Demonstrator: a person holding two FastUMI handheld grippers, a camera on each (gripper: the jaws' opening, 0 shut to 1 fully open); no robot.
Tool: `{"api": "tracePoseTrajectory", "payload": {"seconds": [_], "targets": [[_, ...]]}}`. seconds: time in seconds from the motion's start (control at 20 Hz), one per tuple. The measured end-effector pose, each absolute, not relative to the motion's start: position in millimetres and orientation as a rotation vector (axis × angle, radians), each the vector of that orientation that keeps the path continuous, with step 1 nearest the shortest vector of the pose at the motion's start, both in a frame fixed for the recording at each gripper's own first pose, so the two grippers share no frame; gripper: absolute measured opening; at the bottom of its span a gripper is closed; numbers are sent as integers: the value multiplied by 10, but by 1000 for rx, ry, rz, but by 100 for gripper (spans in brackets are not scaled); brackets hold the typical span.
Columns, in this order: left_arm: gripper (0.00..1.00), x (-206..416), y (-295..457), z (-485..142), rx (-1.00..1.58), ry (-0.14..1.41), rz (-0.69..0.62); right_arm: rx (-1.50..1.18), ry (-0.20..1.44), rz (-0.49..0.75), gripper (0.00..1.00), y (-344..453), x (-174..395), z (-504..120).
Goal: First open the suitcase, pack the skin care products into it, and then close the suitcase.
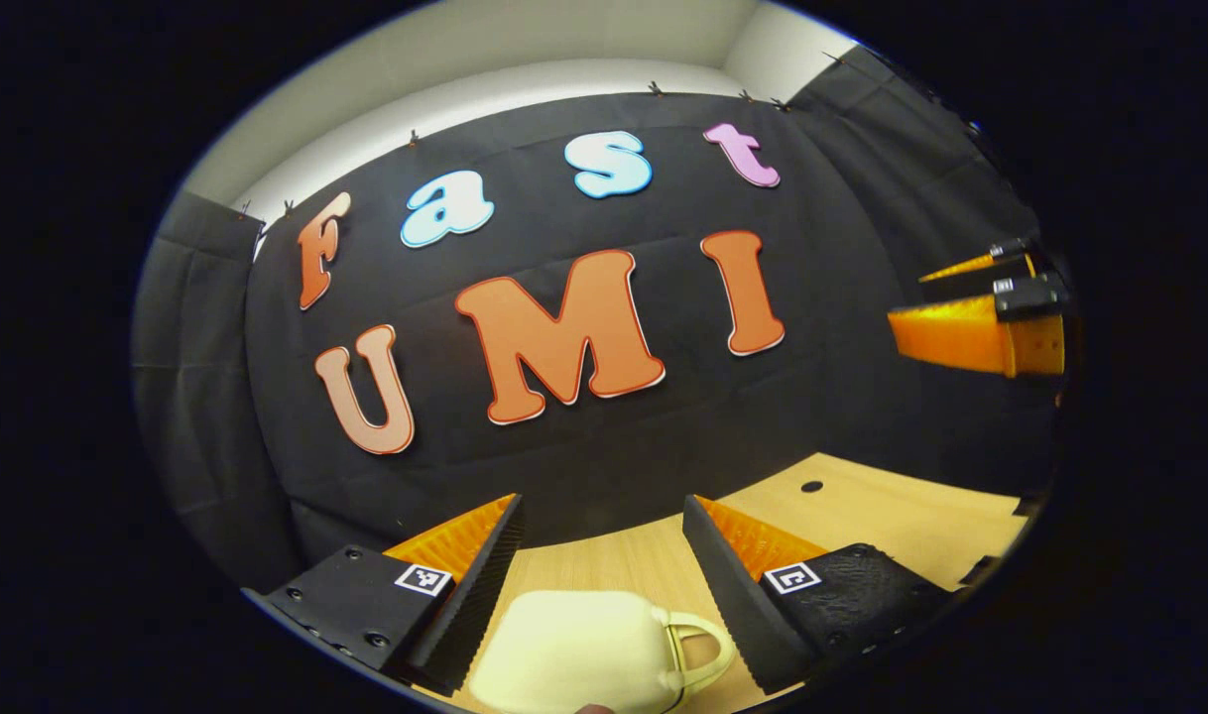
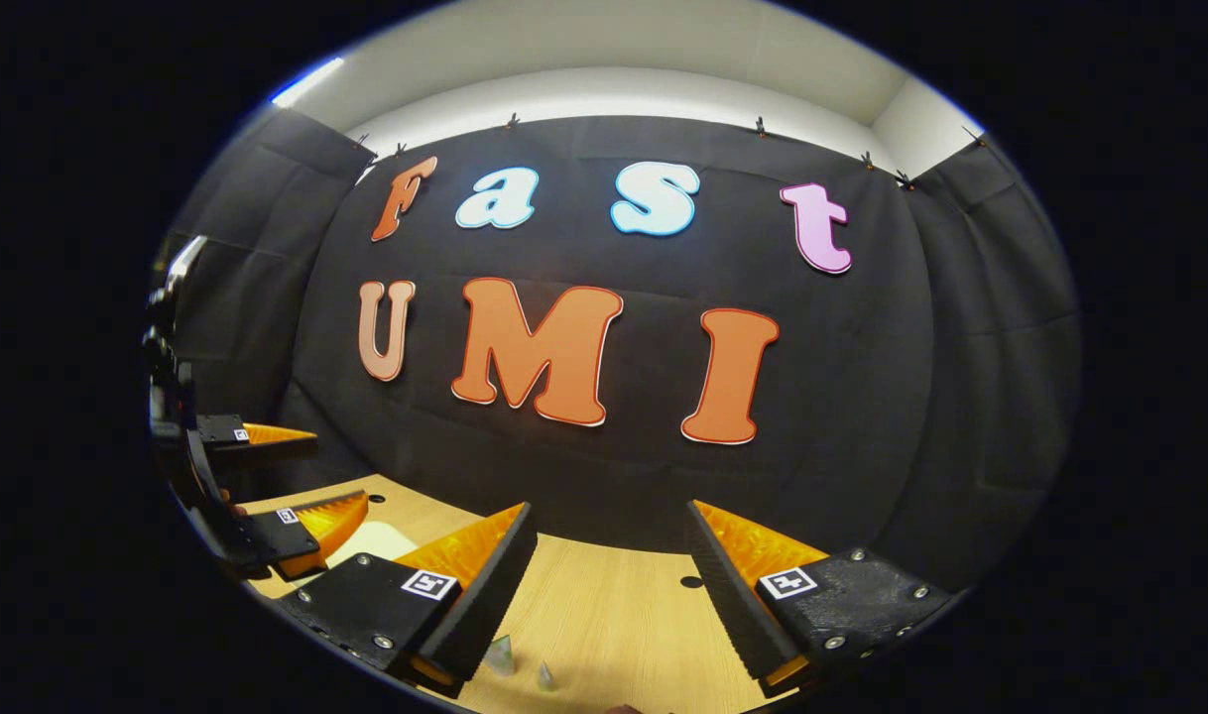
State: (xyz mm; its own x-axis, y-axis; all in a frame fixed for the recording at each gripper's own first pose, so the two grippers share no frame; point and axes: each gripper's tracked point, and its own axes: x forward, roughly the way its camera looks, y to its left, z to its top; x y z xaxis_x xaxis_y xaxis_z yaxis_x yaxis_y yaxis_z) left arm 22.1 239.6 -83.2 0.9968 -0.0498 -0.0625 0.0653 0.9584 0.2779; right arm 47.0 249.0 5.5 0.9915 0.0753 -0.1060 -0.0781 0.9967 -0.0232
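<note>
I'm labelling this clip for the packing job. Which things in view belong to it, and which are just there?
Belongs to the job:
- cream suitcase, closed, handle showing
- left gripper, open above it
- right gripper, open
- two small clear tips, possibly skin care items; too little shows

Just there:
- wooden table
- black cloth wall

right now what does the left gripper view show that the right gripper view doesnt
Left gripper view: a pale yellow case with a loop handle, lying on the table between the open left gripper, and the right gripper off at the side.

Right gripper view: two small clear pointed tips on the table below the open right gripper.

Both: the wooden table with a dark hole, and the left gripper, far off in the right gripper view.
</note>
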Motion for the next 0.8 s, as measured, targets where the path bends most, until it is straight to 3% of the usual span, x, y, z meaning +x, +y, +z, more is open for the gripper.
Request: {"api": "tracePoseTrajectory", "payload": {"seconds": [0.35, 0.8], "targets": [[97, 290, 2348, -2146, 573, 243, -181, -80, 150, 56, 95, 2350, 602, -236], [90, 46, 1968, -3208, 842, 393, -436, -90, 199, 36, 95, 2169, 605, -456]]}}
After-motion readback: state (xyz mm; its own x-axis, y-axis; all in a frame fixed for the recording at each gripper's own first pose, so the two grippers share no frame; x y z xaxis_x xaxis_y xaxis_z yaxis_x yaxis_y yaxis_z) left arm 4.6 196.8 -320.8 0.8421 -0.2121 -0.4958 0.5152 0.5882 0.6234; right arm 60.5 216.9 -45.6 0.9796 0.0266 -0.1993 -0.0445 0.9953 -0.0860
